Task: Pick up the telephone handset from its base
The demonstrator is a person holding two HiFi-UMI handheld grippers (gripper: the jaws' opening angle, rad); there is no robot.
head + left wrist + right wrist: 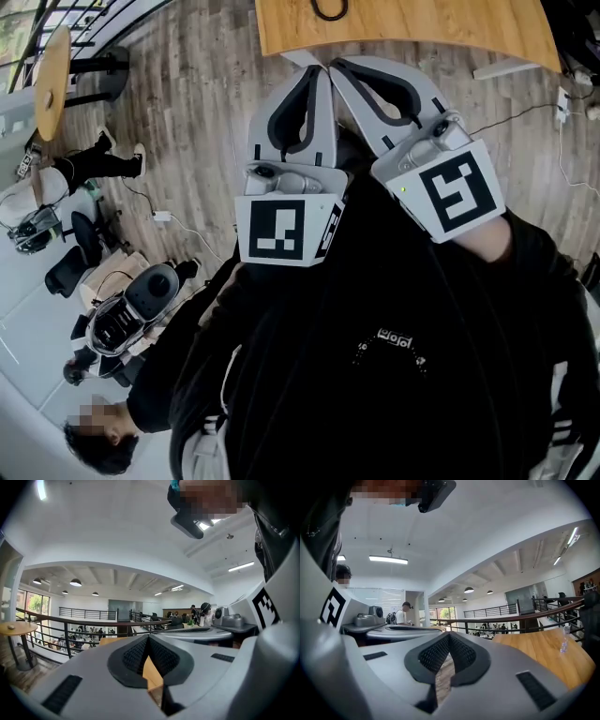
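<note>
No telephone or handset shows in any view. In the head view my left gripper (321,71) and right gripper (337,69) are held side by side close to the person's black-clad chest, their tips almost touching and pointing toward a wooden table (422,26). Both are shut with nothing between the pads. In the left gripper view the left gripper (148,637) has its black ribbed pads meeting at the tip. The right gripper view shows the right gripper (449,635) closed the same way, empty.
A black looped thing (328,9) lies at the wooden table's near edge. A small round table (52,80) stands far left near a railing (70,620). People sit and stand at the left. A clear bottle (564,639) stands on the wooden table (548,656).
</note>
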